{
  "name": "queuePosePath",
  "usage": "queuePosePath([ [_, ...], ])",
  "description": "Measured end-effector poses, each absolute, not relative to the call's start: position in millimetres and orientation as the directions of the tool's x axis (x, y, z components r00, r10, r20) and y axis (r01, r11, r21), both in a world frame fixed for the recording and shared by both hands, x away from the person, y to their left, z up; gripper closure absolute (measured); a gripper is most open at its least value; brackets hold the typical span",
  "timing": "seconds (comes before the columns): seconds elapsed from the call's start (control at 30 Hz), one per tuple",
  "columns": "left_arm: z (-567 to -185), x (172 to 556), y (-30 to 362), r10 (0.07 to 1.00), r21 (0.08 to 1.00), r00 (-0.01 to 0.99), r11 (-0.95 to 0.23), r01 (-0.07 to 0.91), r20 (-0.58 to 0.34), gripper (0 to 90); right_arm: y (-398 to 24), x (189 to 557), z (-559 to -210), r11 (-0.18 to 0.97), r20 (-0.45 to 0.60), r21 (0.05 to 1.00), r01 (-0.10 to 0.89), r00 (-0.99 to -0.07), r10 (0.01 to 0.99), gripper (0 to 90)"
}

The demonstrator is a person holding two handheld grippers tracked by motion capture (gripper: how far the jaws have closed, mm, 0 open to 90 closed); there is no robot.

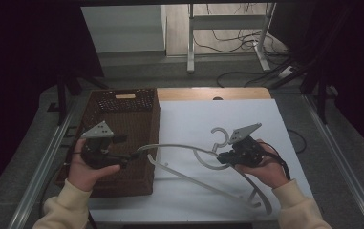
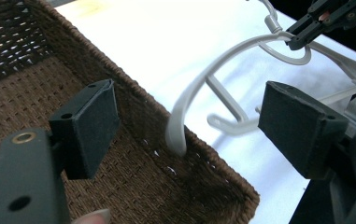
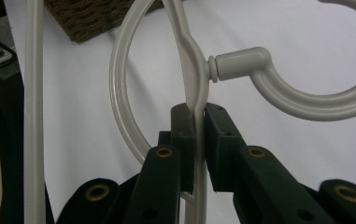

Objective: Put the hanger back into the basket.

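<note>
From above, the right tool point(image 1: 223, 157) is pinching the grey hanger point(image 1: 189, 149) over the white worktop point(image 1: 246, 119). In the left tool's point(image 2: 185, 126) view, it is spreading wide above the basket point(image 2: 133, 98). Up close, the right tool point(image 3: 200, 116) is squeezing the hanger's point(image 3: 192, 56) neck.

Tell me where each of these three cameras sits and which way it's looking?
High view: above the person's side, looking forward and down at the table; both hands, left gripper and right gripper show.
Left gripper view: rides the left gripper, facing the wicker basket; its open fingers show.
Right gripper view: rides the right gripper; its fingers clamp the grey clothes hanger.
All share the hanger.
</note>
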State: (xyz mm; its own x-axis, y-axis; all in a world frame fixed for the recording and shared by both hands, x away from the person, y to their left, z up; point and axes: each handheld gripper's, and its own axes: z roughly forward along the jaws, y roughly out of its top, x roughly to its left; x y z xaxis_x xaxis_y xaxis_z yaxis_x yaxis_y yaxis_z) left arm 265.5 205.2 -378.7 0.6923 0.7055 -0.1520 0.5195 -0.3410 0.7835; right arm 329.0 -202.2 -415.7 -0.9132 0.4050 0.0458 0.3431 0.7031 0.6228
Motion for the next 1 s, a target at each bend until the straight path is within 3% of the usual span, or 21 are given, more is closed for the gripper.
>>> queuePosePath([
  [0.37, -380, 285, 182, 0.612, 0.729, 0.773, -0.450, 0.516, -0.169, 23.9, -192, 324, -417, 0.734, 0.042, 0.612, 0.295, -0.939, 0.342, 82.4],
  [1.0, -382, 311, 152, 0.504, 0.654, 0.838, -0.565, 0.503, -0.209, 29.2, -186, 322, -416, 0.748, 0.036, 0.605, 0.272, -0.948, 0.316, 82.4],
])
